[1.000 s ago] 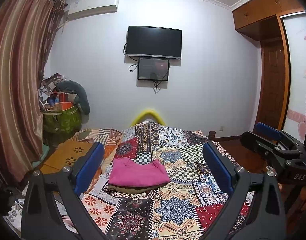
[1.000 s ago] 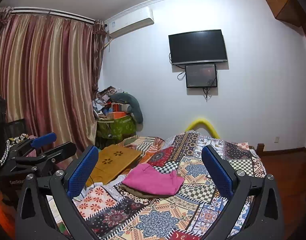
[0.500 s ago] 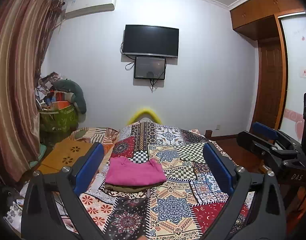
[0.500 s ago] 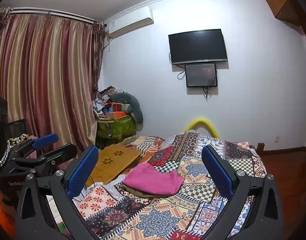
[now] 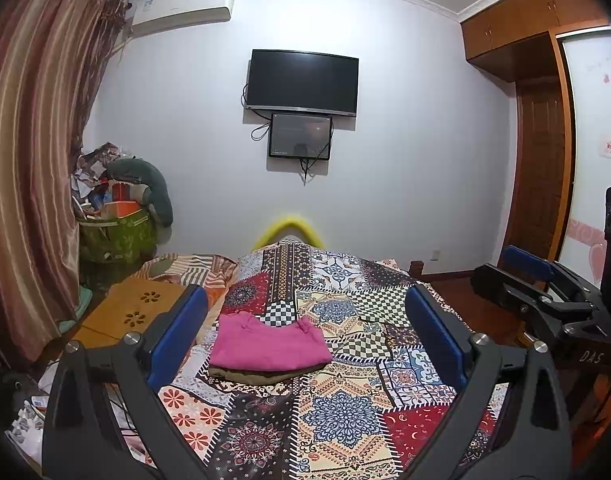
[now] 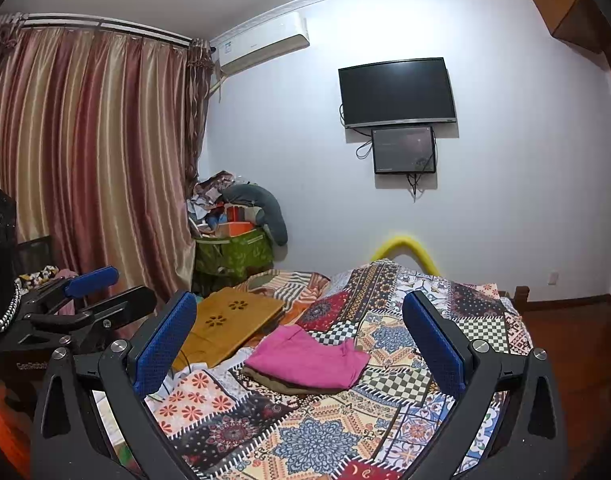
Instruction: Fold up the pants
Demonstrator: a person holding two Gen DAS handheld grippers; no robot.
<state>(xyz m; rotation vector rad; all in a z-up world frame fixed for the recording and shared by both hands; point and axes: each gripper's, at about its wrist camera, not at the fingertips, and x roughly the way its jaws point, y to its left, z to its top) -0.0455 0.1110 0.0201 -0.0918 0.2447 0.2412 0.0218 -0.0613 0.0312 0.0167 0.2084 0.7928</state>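
- A bedroom with a pale wall (image 5: pixel 405 140): a dark television (image 5: pixel 302 82) hangs on it, a smaller screen (image 5: pixel 300 136) just below, and an air conditioner (image 5: pixel 181 10) is mounted high near the corner.
- Striped red-and-gold curtains (image 6: pixel 85 152) cover the side of the room; beside them a green bin (image 6: pixel 233 256) is piled with clutter, a grey cushion draped over its top.
- A brown wardrobe and door (image 5: pixel 537 152) stand at the far right in the left wrist view.
- The bed (image 5: pixel 345 408) fills the foreground under a patchwork quilt of red, blue and checkered panels, with a yellow curved rail (image 5: pixel 291 228) at its far end.
- A wooden lap tray (image 6: pixel 233 324) with flower cut-outs lies on the bed's curtain side.
- The pink folded pants (image 5: pixel 269 346) lie flat on the quilt near the middle of the bed, stacked on an olive-brown folded garment (image 5: pixel 261 376) whose edge peeks out underneath.
- The left claw (image 5: pixel 305 336) is held above the near part of the bed, its blue-padded jaws spread wide and gripping nothing, well apart from the pants.
- The right claw (image 6: pixel 299 346) is likewise spread wide and empty, above the quilt and short of the stack.
- Each claw shows at the edge of the other's view.
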